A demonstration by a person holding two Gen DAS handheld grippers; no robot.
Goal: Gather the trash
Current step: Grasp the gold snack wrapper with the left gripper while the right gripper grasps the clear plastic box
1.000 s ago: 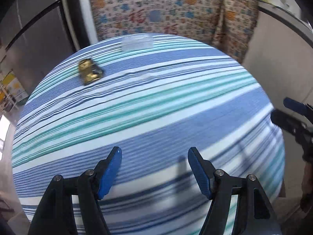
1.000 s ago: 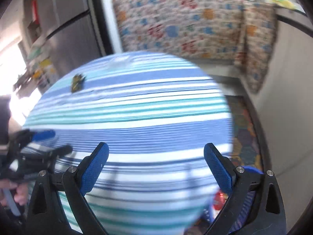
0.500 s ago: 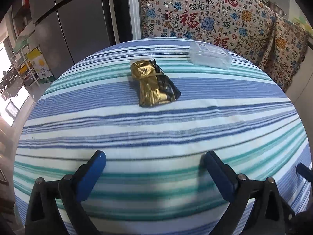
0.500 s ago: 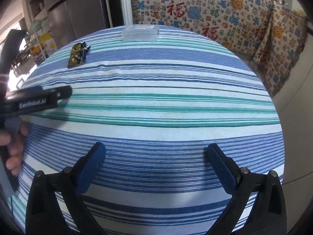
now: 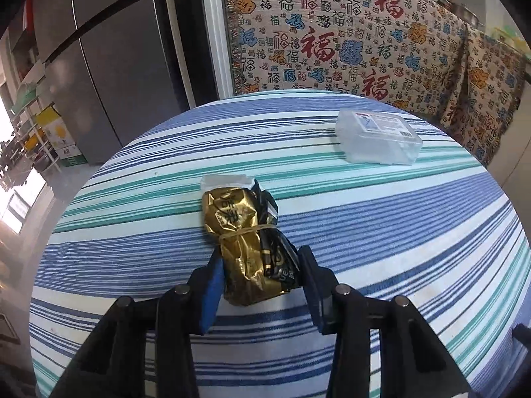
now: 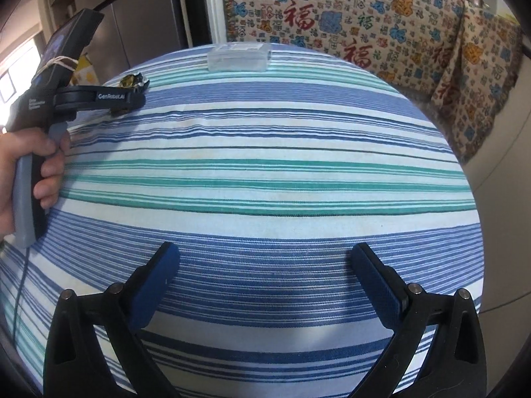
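A crumpled gold and black wrapper, bound with a rubber band, lies on the striped tablecloth. My left gripper has its jaws closing around the wrapper's near end, and both blue pads touch its sides. From the right wrist view the wrapper peeks out behind the left gripper, which a hand holds at the table's far left. My right gripper is open above the near blue stripes, with nothing between its fingers.
A clear plastic box with a label sits at the table's far right edge. Behind the round table hang a patterned cloth and a grey fridge. The table edge drops off on all sides.
My left gripper moved forward to the wrapper, opened wide on the way, then closed around its near end. The right gripper came down slightly and then stayed still.
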